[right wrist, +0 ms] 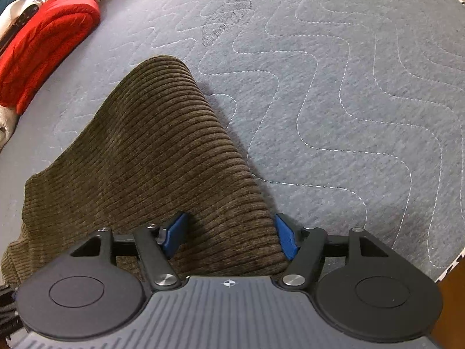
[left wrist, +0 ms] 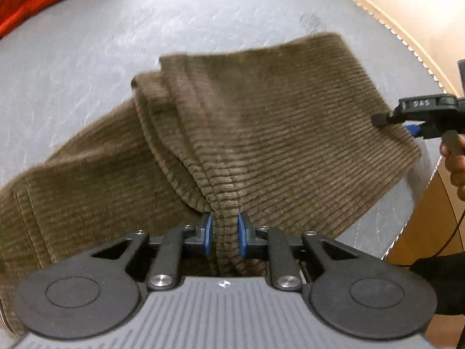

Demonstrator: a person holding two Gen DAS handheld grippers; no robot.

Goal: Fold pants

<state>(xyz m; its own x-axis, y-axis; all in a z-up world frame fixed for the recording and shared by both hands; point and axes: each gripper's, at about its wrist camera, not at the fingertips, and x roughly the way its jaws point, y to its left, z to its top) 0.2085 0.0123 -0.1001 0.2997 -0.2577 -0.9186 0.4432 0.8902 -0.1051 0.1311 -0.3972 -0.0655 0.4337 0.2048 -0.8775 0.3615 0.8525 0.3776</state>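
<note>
Brown corduroy pants (left wrist: 261,122) lie half-folded on the grey quilted mattress (right wrist: 348,87). Your left gripper (left wrist: 224,234) pinches a bunched hem edge; your right gripper (right wrist: 229,235) stands wide, cloth lying loose between its pads.

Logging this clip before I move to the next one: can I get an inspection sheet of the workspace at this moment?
Surface: grey quilted mattress, a dark smudge on it.
Job's things: brown corduroy pants, partly folded, layers overlapping.
Clutter: red folded fabric at the far edge; more items behind it, unclear.
Grippers: left tool pinches a bunched edge of the pants; right tool open, straddling a raised fold.
Cables: thin dark cable by the person's hand.
Surroundings: wooden bed frame along the mattress edge.
</note>
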